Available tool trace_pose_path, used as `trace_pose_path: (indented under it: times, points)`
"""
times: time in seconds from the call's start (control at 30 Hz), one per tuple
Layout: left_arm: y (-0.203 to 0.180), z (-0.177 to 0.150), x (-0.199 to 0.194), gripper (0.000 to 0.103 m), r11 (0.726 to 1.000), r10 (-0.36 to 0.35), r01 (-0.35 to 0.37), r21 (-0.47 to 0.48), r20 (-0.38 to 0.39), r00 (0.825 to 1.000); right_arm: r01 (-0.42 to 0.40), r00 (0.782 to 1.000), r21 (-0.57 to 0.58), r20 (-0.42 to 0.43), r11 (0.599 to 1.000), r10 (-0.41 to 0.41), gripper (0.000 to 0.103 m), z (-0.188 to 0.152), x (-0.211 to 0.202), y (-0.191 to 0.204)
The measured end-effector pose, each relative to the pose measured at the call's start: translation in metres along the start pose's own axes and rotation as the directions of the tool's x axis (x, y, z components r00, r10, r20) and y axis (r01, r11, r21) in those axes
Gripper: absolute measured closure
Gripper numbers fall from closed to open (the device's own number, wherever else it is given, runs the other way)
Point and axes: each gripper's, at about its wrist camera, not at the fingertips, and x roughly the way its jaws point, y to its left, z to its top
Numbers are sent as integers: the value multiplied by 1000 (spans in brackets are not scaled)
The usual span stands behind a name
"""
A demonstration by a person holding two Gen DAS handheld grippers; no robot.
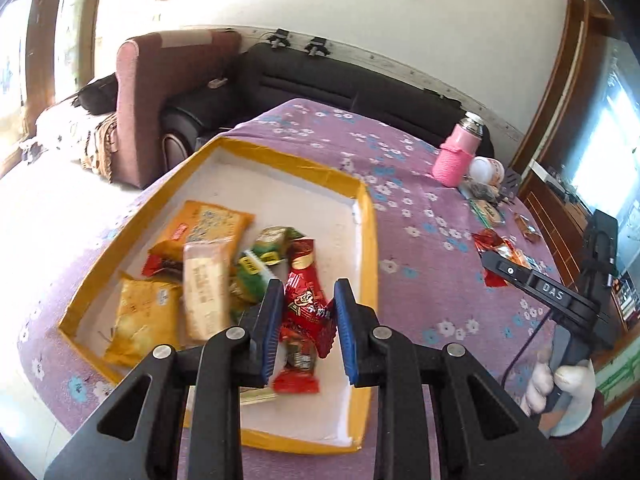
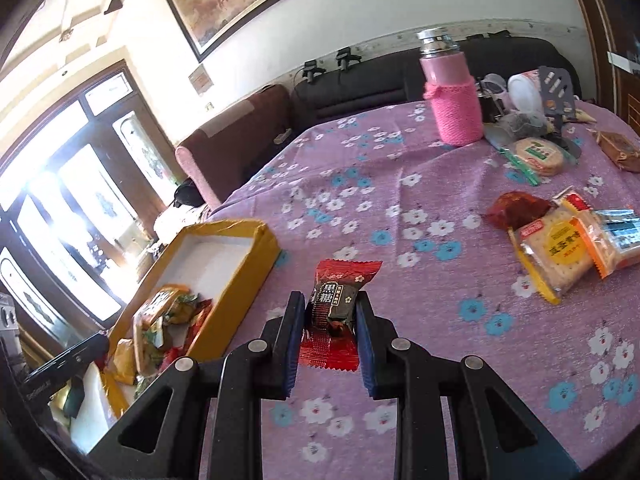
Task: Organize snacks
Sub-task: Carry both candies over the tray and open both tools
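Note:
My left gripper (image 1: 306, 312) is shut on a long red snack packet (image 1: 304, 300), which hangs over the yellow-rimmed box (image 1: 369, 220) with a white inside. Several packets lie in that box, among them an orange one (image 1: 204, 228), a beige one (image 1: 206, 292) and a yellow one (image 1: 144, 320). My right gripper (image 2: 330, 312) is shut on a small dark brown candy with red wrapper ends (image 2: 334, 304). It is held above the purple flowered tablecloth (image 2: 400, 216), to the right of the box (image 2: 244, 276).
Loose cracker packets (image 2: 560, 256), a red packet (image 2: 516, 208) and a round cracker pack (image 2: 536, 156) lie at the table's right. A pink-sleeved flask (image 2: 456, 108) stands at the back among clutter. Sofas stand behind the table. A white-gloved hand (image 1: 568, 380) is at the right edge.

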Motion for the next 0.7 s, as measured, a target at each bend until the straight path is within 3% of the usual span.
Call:
trace_pose_path:
  times: [0.13,0.33,0.5,0.7]
  points:
    - [27,-10,8,80,998,10,-11,-59,-27,1000,-62,996,-58,-75,996,58,78,-7,19,51]
    - [42,-18,20,79,996,-13,9,-85,-54,998,-102,982,-154,-173,983,75,78,-16,58,116]
    - [50,-18,24,79,997,14,-18,-79,-51,999,-79,973,-201,-227,976,32,78,-19,94,140]
    - [58,-17,20,66,995,-27,22,-98,-47,999,-5,968,-241,-244,971,-56,77,-22,127,144]
